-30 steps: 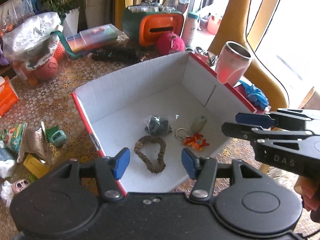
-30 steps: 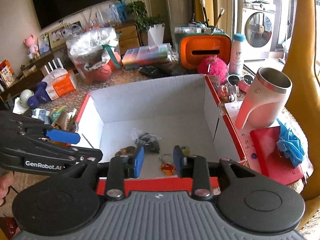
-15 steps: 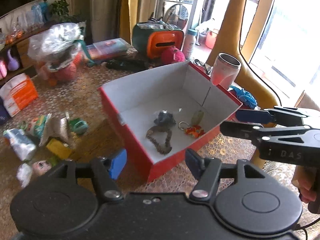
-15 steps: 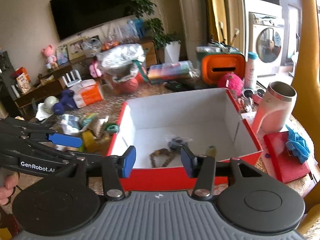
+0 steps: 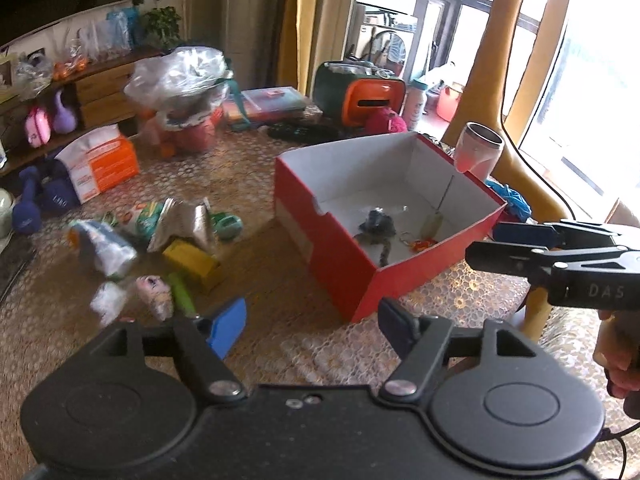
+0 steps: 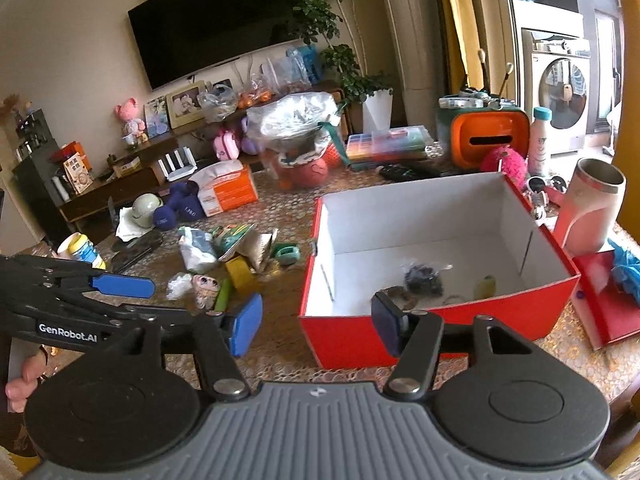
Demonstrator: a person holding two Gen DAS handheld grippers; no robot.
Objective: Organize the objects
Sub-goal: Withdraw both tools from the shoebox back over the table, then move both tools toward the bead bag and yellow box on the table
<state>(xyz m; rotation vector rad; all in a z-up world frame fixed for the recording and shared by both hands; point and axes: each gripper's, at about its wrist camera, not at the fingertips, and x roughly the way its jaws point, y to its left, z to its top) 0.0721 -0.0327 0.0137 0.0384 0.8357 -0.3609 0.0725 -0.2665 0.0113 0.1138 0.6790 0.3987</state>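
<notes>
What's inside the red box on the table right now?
The red box holds a dark bagged bundle, a brown beaded loop, a pale yellow-green item and a keyring with an orange charm. The near wall hides the front floor.

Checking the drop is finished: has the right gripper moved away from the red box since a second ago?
Yes. The right gripper has backed off the red box; its fingers have just been opening, empty.

A table (image 6: 280,216) covered with a patterned cloth is seen. On it stand a red box (image 6: 436,332), a pink cup (image 6: 588,208), an orange tissue pack (image 6: 228,192) and purple dumbbells (image 6: 180,208). Left of the box, a yellow block (image 6: 240,274) and packets (image 6: 216,244) are scattered.
</notes>
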